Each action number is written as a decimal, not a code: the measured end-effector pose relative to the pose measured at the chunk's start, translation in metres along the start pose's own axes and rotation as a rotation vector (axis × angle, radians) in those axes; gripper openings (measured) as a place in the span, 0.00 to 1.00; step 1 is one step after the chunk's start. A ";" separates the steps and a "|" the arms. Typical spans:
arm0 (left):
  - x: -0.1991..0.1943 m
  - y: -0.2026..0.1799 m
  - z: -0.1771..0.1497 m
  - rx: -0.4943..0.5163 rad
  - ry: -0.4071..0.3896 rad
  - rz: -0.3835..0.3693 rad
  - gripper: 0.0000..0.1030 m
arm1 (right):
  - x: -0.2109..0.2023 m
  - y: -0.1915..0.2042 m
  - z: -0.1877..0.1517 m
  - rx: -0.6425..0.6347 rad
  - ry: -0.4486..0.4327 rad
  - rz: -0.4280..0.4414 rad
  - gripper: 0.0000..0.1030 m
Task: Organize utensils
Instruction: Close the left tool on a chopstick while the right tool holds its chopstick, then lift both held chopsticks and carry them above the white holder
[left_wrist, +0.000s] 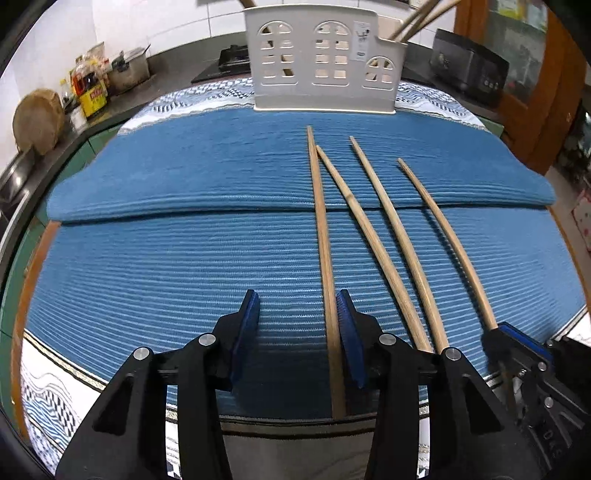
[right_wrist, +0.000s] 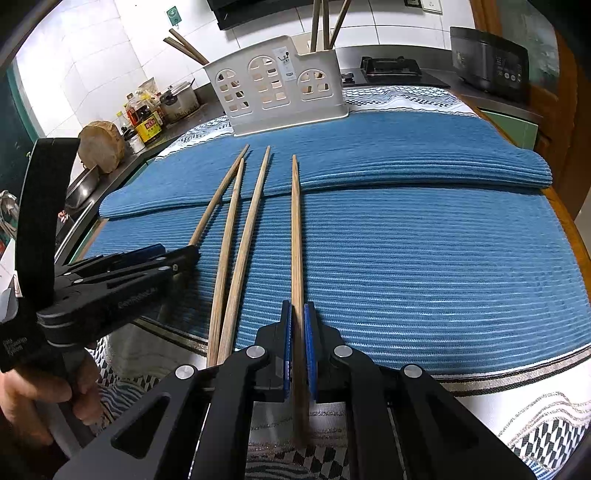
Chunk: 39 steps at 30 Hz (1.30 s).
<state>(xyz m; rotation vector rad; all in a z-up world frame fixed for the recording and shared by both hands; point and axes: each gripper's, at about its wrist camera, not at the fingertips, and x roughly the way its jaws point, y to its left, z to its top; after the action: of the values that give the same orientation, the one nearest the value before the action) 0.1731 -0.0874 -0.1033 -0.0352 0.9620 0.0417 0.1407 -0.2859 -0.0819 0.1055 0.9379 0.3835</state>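
Two pairs of tongs work a row of four wooden chopsticks on a blue ribbed mat.

Nearest the lens, the right tongs (right_wrist: 297, 332) are pressed together on the rightmost chopstick (right_wrist: 295, 229), its near end passing back between the blue pads. The left tongs (left_wrist: 297, 317) stand partly spread around the leftmost chopstick (left_wrist: 320, 229), which lies against the right-hand pad while the other pad stays clear of it. Two middle chopsticks (left_wrist: 373, 229) lie loose between them on the mat (left_wrist: 166, 258), which covers the tabletop. At the mat's far edge stands a white holder (left_wrist: 321, 59) with arched cut-outs, more chopsticks upright in it. A person's hand (right_wrist: 44, 398) grips the left tool's handle.
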 end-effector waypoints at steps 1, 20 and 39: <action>-0.001 0.002 -0.001 -0.019 -0.002 -0.024 0.40 | 0.000 0.000 0.000 0.001 0.000 0.000 0.07; 0.002 -0.001 0.000 0.084 -0.020 -0.048 0.09 | 0.000 -0.002 0.001 0.001 -0.002 -0.001 0.07; -0.014 0.020 0.012 0.112 -0.060 -0.212 0.05 | -0.030 0.005 0.017 -0.054 -0.077 -0.041 0.07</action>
<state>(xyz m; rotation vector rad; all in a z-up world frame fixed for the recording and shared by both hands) 0.1736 -0.0673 -0.0849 -0.0320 0.8953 -0.2055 0.1371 -0.2912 -0.0478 0.0514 0.8516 0.3645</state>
